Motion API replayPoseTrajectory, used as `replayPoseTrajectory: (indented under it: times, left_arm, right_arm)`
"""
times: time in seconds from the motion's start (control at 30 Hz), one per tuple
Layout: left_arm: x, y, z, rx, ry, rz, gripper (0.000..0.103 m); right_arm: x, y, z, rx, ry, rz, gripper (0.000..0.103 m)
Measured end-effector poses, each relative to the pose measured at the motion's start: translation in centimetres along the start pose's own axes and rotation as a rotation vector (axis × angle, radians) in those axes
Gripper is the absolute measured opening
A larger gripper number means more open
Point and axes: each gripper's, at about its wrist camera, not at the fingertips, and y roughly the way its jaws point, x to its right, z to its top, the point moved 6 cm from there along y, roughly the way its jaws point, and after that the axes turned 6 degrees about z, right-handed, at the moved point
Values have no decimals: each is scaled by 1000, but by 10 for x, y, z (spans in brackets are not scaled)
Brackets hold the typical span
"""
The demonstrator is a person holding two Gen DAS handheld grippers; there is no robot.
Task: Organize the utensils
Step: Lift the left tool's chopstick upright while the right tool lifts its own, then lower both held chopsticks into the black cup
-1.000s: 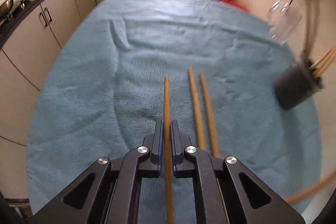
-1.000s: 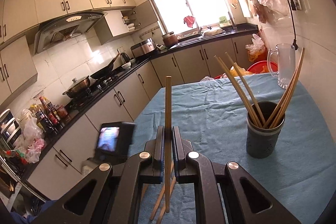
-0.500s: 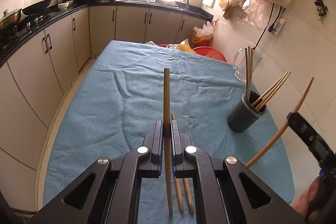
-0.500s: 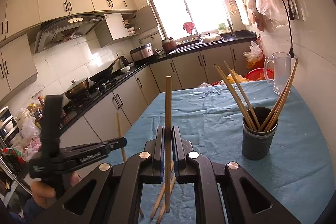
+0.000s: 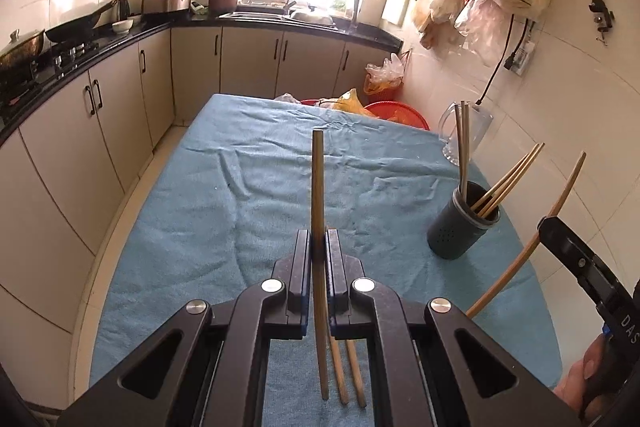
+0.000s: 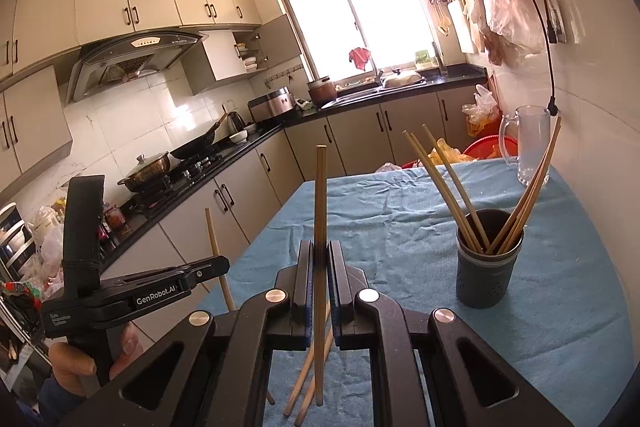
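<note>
Left gripper [image 5: 319, 247]: jaws clamped on one chopstick [image 5: 318, 187], raised above the tabletop [image 5: 192, 227] (blue cloth). Right gripper [image 6: 319, 255]: jaws clamped on another chopstick [image 6: 320, 195]. Two chopsticks [image 5: 348, 367] lie loose on the cloth; a dark holder [image 6: 488, 267] keeps several upright.

The chopstick [image 5: 318, 187] looked like smooth wood. The desk [image 5: 224, 195] had a soft, wrinkly blue cloth. The holder [image 5: 460, 227] was matt grey plastic w/ tiny holes.
</note>
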Motion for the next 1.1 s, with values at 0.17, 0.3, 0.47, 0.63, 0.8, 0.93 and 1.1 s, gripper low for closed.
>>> replayPoseTrajectory:
  times: [0.17,0.3,0.47,0.63,0.8,0.93,1.1]
  left_arm:
    - [1,-2,1,10,1,16,6]
    - [4,-8,4,31,15,24,6]
    - [10,-16,9,49,26,21,6]
    - [20,-22,17,65,37,7,6]
    - [39,-25,27,72,54,-27,6]
    - [59,-26,37,75,76,-65,6]
    - [90,-30,55,98,107,-108,6]
  right_arm:
    - [5,-3,2,11,4,-2,7]
    - [9,-8,4,24,10,-6,7]
    - [15,-15,6,43,20,-13,7]
    - [26,-23,10,64,37,-27,7]
    - [40,-35,19,96,58,-47,7]
    - [59,-51,29,138,84,-79,7]
    - [80,-72,47,196,96,-120,7]
